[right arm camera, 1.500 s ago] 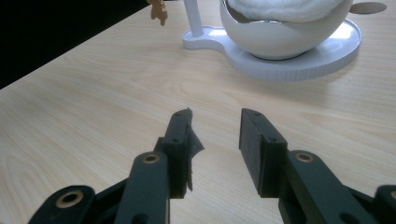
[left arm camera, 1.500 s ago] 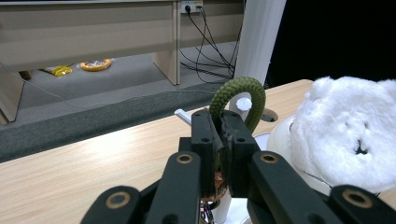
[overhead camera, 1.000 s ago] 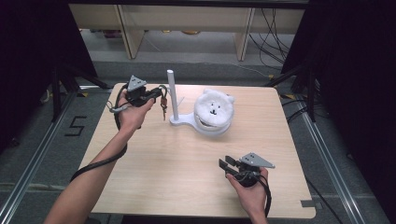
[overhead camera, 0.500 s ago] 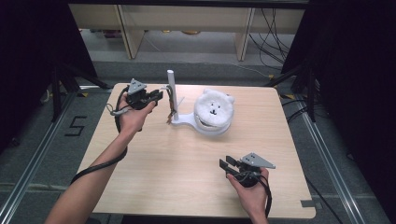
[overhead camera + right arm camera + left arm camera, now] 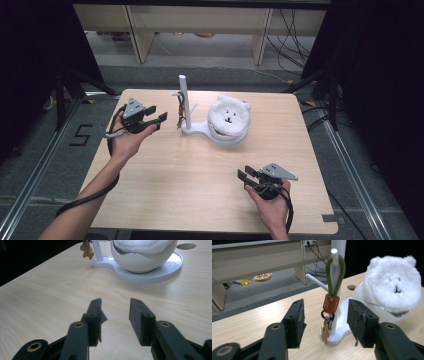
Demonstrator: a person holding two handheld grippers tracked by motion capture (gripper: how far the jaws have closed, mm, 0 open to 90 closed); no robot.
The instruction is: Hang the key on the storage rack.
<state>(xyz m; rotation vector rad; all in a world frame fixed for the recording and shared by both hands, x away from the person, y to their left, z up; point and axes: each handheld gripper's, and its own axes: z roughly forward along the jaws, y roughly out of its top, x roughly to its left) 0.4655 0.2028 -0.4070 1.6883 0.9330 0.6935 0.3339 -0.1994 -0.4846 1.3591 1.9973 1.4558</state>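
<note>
A keyring point(image 5: 332, 293) with a green loop, an orange collar and a small brown charm is seen hanging from a peg on the white stand point(image 5: 183, 95), at about eleven o'clock from the table's point(image 5: 165, 190) middle; the charm dangles just above the stand's base. A second ago the left gripper point(image 5: 161, 118) was up against the stand with its jaws closed at the keyring; its jaws have just been opening, and it has been drawn back toward nine o'clock, so that it is now held apart from the stand. In the left gripper view the two pads point(image 5: 295, 322) stand wide with nothing between them, and the keyring is framed in the gap but lies farther off, untouched. The loop is judged to have been hooked over the peg and let go, so the hanging step looks finished, and what remains is most likely only the clearing of the hand without the loop being brushed off. The fluffy white bear face point(image 5: 229, 116) rests in the white bowl point(image 5: 145, 261) on the same base, at about twelve o'clock. The right gripper point(image 5: 246, 176) is kept low at about five o'clock, where it was a second ago, its jaws roughly half spread and a little wider than before, with nothing held and only bare table seen between them
</note>
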